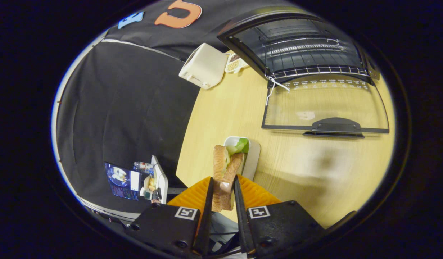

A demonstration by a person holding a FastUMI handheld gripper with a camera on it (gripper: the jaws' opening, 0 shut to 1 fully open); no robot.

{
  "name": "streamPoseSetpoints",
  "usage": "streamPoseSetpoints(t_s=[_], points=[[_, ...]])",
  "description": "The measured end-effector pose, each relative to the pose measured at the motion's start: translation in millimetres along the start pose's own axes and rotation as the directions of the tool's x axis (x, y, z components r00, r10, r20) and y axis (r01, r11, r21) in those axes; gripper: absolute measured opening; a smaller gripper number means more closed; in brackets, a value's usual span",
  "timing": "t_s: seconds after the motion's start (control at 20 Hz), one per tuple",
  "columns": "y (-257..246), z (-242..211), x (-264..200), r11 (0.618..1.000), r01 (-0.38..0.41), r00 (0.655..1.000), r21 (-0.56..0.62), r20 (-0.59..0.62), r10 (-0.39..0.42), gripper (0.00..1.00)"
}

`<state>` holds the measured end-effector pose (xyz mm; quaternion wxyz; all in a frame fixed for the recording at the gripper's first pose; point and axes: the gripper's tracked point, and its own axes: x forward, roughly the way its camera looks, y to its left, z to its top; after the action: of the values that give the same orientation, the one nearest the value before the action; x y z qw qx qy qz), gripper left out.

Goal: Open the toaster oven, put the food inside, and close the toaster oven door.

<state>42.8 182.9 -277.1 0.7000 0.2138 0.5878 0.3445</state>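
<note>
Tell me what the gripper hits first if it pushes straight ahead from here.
Probably the white dish just beyond the sandwich held in the gripper jaws; the open toaster oven sits farther off to one side. Depth is uncertain.

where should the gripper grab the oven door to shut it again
By the dark handle bar on the free edge of the open toaster oven door, coming from the table side: it sticks out and lies farthest from the hinge. The gripper is shut on the sandwich, so load that first.
</note>
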Motion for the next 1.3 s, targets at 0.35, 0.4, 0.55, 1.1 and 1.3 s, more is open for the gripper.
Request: streamPoseSetpoints(t_s=[0.35, 0.4, 0.55, 1.1, 1.3], points=[[11, 5, -14, 0.994, -0.094, 0.995, 0.05, 0.044, 0.092, 0.35], [14, 8, -18, 0.992, -0.117, 0.992, 0.056, 0.056, 0.114, 0.35], [21, 19, -33, 0.975, -0.205, 0.976, 0.09, 0.096, 0.196, 0.35], [-48, 97, -67, 0.908, -0.345, 0.893, 0.239, 0.381, 0.239, 0.35], [-76, 134, -89, 0.866, -0.424, 0.814, 0.264, 0.529, 0.237, 0.35]])
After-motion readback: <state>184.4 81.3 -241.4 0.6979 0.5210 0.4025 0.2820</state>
